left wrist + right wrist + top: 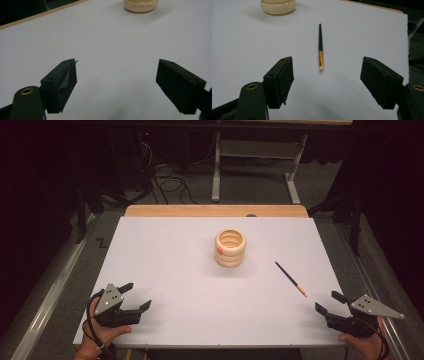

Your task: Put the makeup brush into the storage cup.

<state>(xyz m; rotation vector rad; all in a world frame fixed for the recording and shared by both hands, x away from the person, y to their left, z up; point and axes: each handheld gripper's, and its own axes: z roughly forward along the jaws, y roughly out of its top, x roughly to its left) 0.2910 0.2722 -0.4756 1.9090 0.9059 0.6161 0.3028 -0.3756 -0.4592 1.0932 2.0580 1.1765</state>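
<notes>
Left gripper (139, 297), right gripper (326, 302) low (jaws spread, empty).

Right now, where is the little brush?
In the high view the brush lies flat on the white table, right of the cream holder, just ahead of the open right gripper.

Glossy cream holder (230, 248), matt white table (165, 265)

ribbed cream holder (141, 5) top cropped; its lettering unreadable.
</notes>
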